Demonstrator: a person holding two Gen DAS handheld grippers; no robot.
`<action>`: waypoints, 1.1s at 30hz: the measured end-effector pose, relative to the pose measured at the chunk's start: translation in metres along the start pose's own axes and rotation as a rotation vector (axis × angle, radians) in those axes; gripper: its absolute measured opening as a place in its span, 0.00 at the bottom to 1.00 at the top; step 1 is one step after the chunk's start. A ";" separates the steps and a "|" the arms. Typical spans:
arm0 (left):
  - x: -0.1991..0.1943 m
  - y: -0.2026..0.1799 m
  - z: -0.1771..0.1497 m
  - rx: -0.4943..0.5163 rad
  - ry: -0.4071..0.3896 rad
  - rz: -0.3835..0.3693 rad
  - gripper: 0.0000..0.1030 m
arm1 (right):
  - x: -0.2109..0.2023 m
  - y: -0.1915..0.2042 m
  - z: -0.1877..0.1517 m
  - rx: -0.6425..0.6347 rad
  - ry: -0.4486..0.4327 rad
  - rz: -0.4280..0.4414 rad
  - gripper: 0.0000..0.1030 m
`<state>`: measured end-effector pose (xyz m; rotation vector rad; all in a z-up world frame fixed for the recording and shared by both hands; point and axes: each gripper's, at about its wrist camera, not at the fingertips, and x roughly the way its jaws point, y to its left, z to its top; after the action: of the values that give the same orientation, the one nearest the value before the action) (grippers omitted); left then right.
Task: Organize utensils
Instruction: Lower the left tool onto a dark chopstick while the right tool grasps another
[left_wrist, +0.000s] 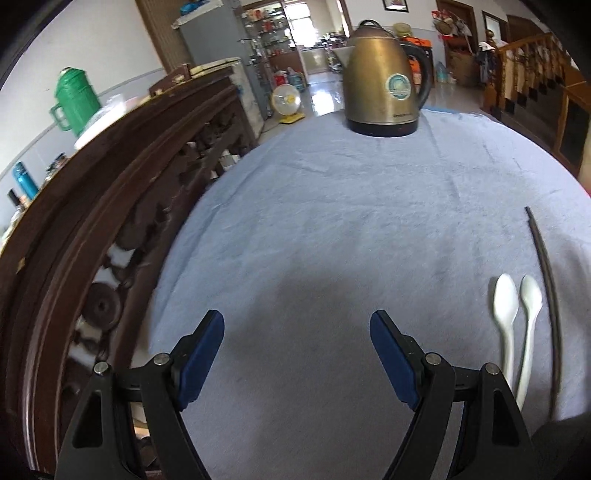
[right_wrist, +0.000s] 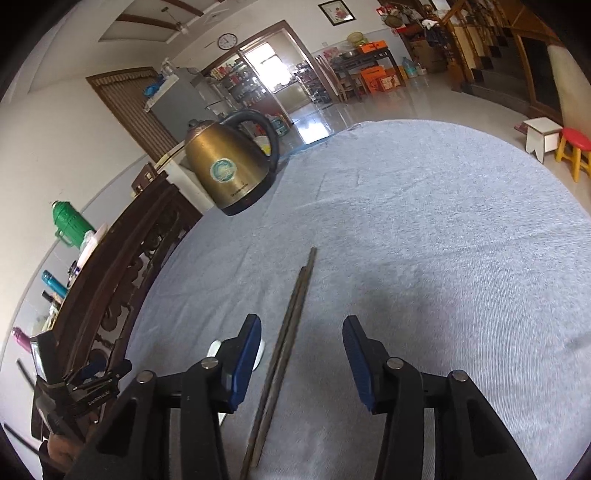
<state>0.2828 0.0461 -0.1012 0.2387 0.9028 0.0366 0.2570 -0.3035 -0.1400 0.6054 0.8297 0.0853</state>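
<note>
1. Between your right gripper (right_wrist: 301, 362) fingers, spread wide and holding nothing, lie the dark chopsticks (right_wrist: 286, 350), paired lengthwise on the blue cloth (right_wrist: 424, 240) (likely lined up for a pinch).
2. Your left gripper (left_wrist: 297, 354) is wide too, empty; two white spoons (left_wrist: 517, 325) lie parallel beside it, glossy, bowls pointing away.

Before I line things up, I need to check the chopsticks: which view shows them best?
The right wrist view: the chopsticks lie side by side, running lengthwise between the open hand-held gripper's fingers. The left wrist view shows only one thin dark line at its right edge.
</note>
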 end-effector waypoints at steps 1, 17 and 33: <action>0.003 -0.003 0.005 0.003 0.001 -0.014 0.79 | 0.004 -0.003 0.003 0.009 0.005 0.004 0.48; 0.054 -0.141 0.093 0.180 0.153 -0.457 0.79 | 0.020 -0.041 0.024 0.085 -0.004 -0.002 0.48; 0.066 -0.206 0.076 0.319 0.198 -0.491 0.79 | 0.021 -0.062 0.028 0.096 -0.005 0.003 0.48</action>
<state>0.3690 -0.1601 -0.1531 0.3076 1.1441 -0.5499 0.2814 -0.3616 -0.1725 0.6971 0.8311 0.0469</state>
